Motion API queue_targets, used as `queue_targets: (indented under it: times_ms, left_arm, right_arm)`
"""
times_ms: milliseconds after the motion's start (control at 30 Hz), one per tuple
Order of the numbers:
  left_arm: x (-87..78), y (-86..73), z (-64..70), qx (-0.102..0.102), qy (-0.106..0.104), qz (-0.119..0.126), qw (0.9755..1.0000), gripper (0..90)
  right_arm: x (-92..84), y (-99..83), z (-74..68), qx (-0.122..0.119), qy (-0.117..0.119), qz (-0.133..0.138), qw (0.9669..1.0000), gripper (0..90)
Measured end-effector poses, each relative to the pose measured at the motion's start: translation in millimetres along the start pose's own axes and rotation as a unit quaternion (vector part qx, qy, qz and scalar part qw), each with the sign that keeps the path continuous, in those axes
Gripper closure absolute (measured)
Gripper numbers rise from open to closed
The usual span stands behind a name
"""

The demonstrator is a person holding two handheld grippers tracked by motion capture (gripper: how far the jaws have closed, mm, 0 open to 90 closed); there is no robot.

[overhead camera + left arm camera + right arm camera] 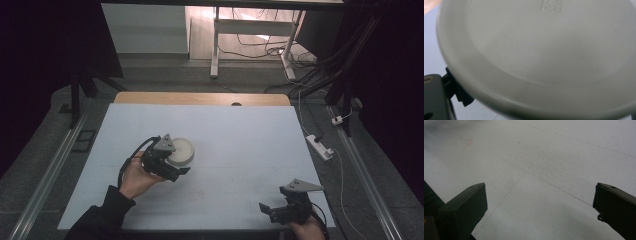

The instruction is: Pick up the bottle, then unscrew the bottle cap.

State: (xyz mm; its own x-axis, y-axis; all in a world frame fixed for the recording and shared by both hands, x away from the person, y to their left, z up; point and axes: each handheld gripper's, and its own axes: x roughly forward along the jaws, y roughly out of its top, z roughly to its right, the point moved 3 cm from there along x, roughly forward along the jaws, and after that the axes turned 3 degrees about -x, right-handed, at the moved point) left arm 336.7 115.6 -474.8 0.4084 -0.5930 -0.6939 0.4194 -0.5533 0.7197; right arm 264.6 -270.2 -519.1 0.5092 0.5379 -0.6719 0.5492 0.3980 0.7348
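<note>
A round white dish (182,150) sits left of the middle of the white table (240,140). My left gripper (175,163) is right against its near side, held by a hand in a dark sleeve. In the left gripper view the dish (544,50) looms very close, with an embossed mark on its flat face. Its rim covers most of the left finger (461,93), and the jaws stand wide apart at its two sides. Whether they press on it is hidden. My right gripper (272,210) rests at the near right corner, and its jaws (540,202) are open over bare table.
A wooden strip (200,98) borders the table's far edge. A white power strip (320,146) with cables lies on the floor to the right. Metal rails (45,175) run along both sides. Desk legs (215,45) stand beyond the table.
</note>
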Motion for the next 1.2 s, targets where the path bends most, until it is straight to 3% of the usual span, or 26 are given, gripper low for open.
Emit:
queue_targets:
  times_ms: [700,1200]
  left_arm:
    - [22.2,26.8,14.1,0.027,-0.03,-0.004,0.9992,7.5]
    - [23.6,26.6,15.0,0.025,-0.036,-0.003,0.999,7.4]
  right_arm:
    - [0.0,0.0,0.1,-0.002,0.0,0.0,1.0,0.0]
    - [-0.8,0.6,-0.9,-0.008,-0.002,0.004,1.0,0.0]
